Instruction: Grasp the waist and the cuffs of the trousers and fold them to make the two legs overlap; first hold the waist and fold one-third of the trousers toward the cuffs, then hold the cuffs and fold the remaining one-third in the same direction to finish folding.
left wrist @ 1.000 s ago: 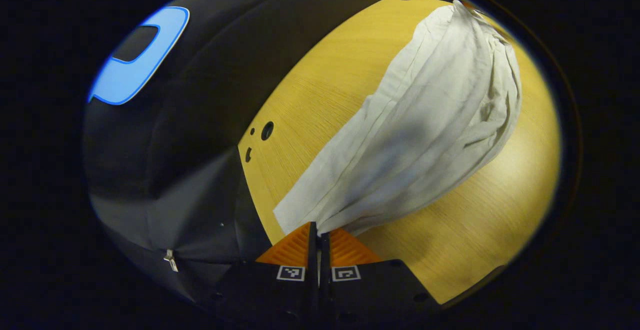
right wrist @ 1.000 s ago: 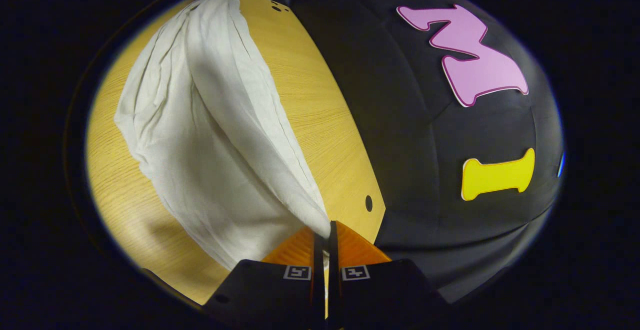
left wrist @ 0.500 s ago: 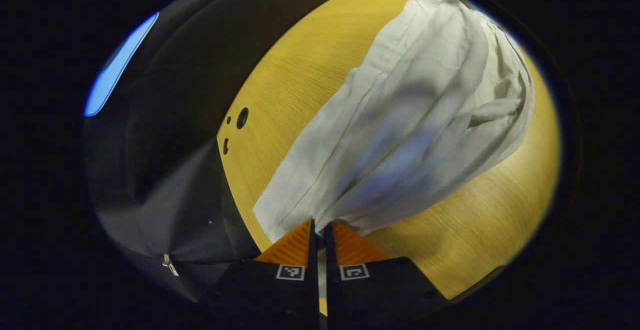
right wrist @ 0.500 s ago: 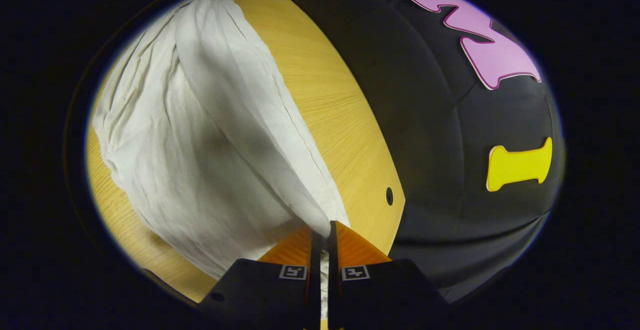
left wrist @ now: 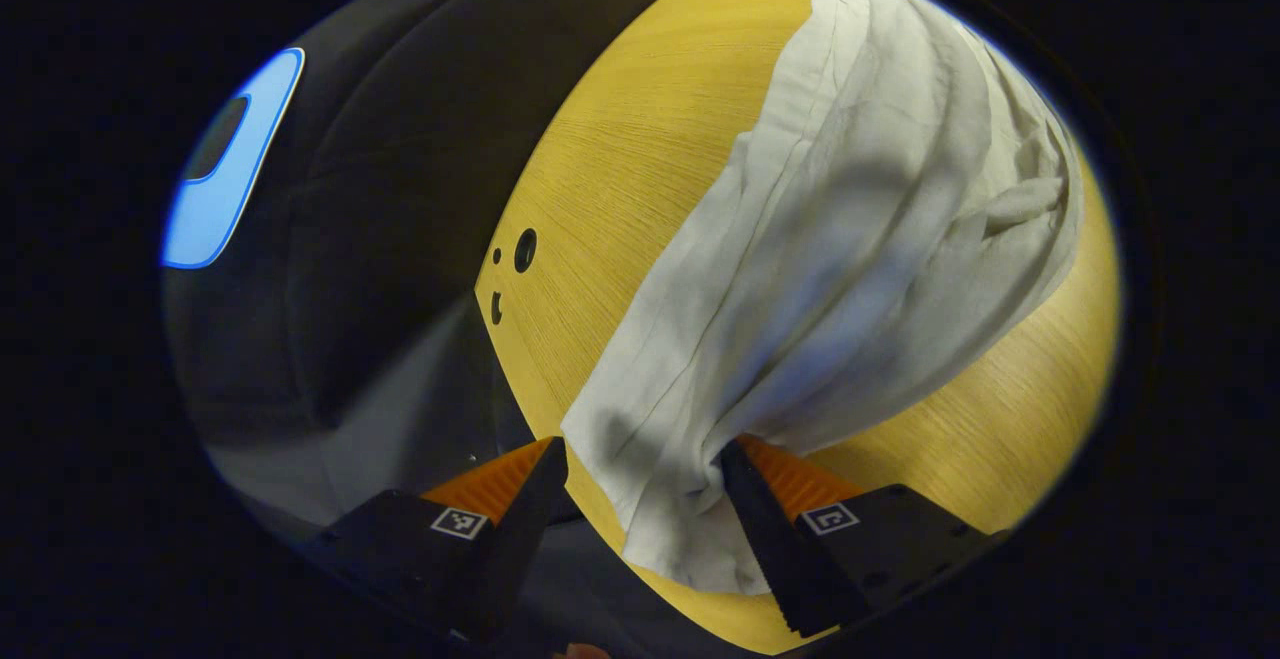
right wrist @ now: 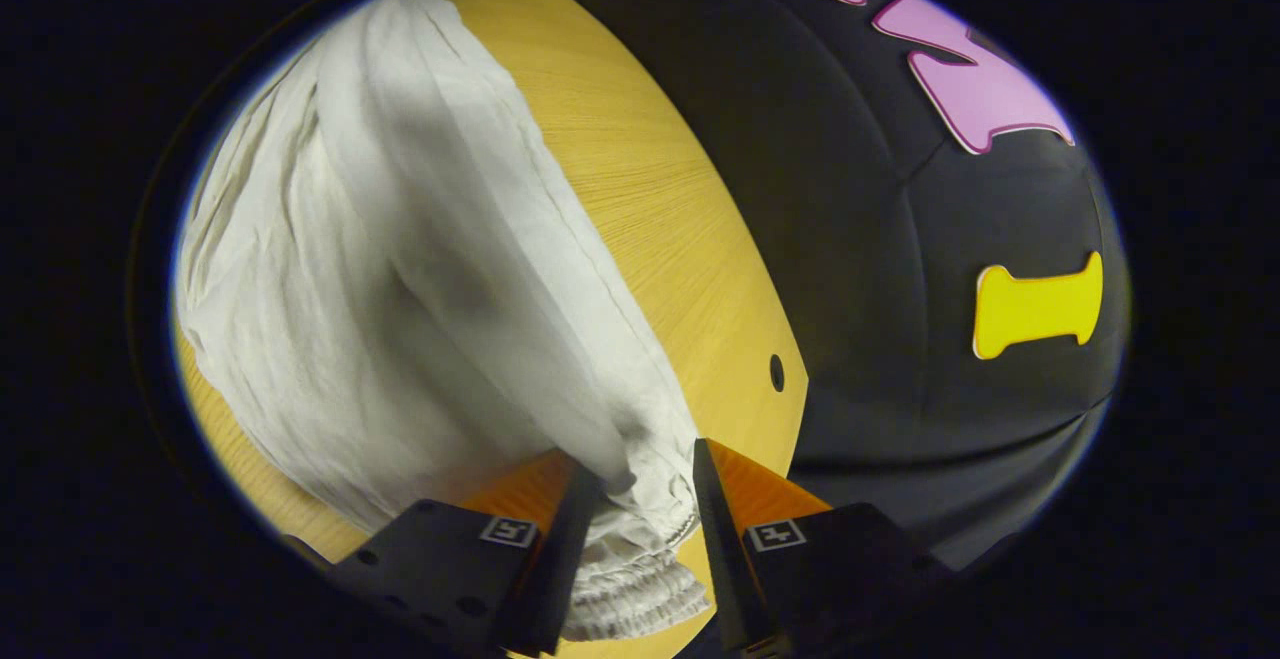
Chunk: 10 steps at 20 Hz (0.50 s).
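The white trousers (left wrist: 850, 219) lie bunched and folded lengthwise on the yellow wooden table (left wrist: 640, 119). My left gripper (left wrist: 642, 449) is open, and one end of the cloth (left wrist: 680, 539) lies loose between its spread fingers near the table's edge. In the right gripper view the trousers (right wrist: 400, 259) stretch away over the table (right wrist: 650, 199). The gathered elastic waist (right wrist: 630, 589) sits between the parted fingers of my right gripper (right wrist: 645, 464), which is open. I cannot tell whether either finger touches the cloth.
The table's edge runs close beside both grippers, with the black booth wall beyond it. Small holes are drilled in the tabletop near that edge (left wrist: 524, 250) (right wrist: 777, 372). Bare wood shows on either side of the trousers.
Both grippers were shut on the ends of the trousers; now both have opened and let the cloth go. The ends have dropped and rest between the fingers.
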Tool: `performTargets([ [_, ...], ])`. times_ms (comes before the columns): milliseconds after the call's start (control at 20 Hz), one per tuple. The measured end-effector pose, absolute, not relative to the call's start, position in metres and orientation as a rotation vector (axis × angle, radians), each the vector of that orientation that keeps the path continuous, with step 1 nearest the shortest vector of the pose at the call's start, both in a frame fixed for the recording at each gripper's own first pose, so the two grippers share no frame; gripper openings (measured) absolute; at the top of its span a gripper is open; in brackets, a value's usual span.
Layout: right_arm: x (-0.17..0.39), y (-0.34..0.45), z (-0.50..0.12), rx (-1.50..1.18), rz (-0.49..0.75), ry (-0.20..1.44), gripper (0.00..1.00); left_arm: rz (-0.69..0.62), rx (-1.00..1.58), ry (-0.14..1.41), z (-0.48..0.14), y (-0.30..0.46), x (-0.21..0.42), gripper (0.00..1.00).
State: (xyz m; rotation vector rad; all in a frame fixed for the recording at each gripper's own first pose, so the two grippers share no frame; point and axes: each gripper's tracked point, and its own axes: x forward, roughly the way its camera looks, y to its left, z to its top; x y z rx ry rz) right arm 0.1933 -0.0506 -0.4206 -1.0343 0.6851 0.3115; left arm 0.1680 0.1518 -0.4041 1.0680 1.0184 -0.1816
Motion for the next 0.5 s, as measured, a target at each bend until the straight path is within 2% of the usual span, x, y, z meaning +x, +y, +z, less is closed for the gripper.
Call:
performTargets([
  [50, 0.195, -0.052, -0.413, -1.009, 0.291, 0.672, 0.71, -0.171, 1.067, 1.002, -0.399, 0.152, 0.168, 0.98],
  [150, 0.195, -0.054, -0.395, -0.978, 0.264, 0.634, 0.78, -0.154, 1.069, 0.965, -0.386, 0.151, 0.169, 0.98],
  [300, 0.193, -0.052, -0.375, -0.969, 0.249, 0.574, 0.78, -0.142, 1.063, 0.921, -0.367, 0.155, 0.168, 0.97],
  [500, 0.18, -0.056, -0.373, -0.917, 0.269, 0.632, 0.8, -0.105, 1.029, 0.908, -0.347, 0.168, 0.162, 0.97],
])
